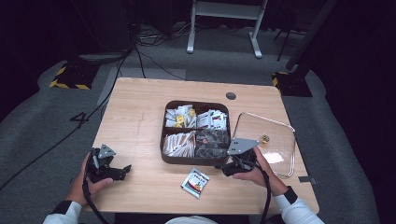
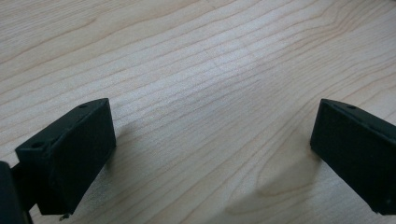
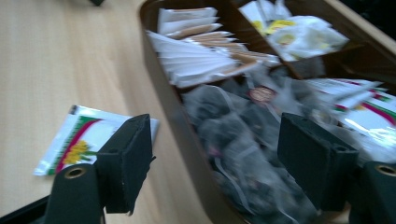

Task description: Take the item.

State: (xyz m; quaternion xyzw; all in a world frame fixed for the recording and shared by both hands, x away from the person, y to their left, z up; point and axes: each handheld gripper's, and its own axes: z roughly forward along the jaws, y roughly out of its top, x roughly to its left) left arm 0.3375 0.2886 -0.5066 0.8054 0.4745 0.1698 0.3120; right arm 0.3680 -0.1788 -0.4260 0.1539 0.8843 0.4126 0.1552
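A brown four-part tray (image 1: 187, 160) sits mid-table, holding white, yellow and dark sachets. A white sachet with green and red print (image 1: 195, 182) lies on the wood in front of it. My right gripper (image 1: 224, 168) is open at the tray's front right corner. In the right gripper view its jaws (image 3: 215, 149) straddle the tray wall (image 3: 173, 116), with dark sachets (image 3: 233, 135) on one side and the loose sachet (image 3: 79, 140) behind the left jaw. My left gripper (image 1: 123, 170) rests at the front left, open (image 2: 212, 140) over bare wood, with nothing between its jaws.
A clear rectangular lid or dish (image 1: 286, 127) lies right of the tray with a small gold item (image 1: 265, 138) and a white piece (image 1: 273, 157) on it. A round grommet (image 1: 230, 96) sits near the table's far edge. Bare wood spreads left of the tray.
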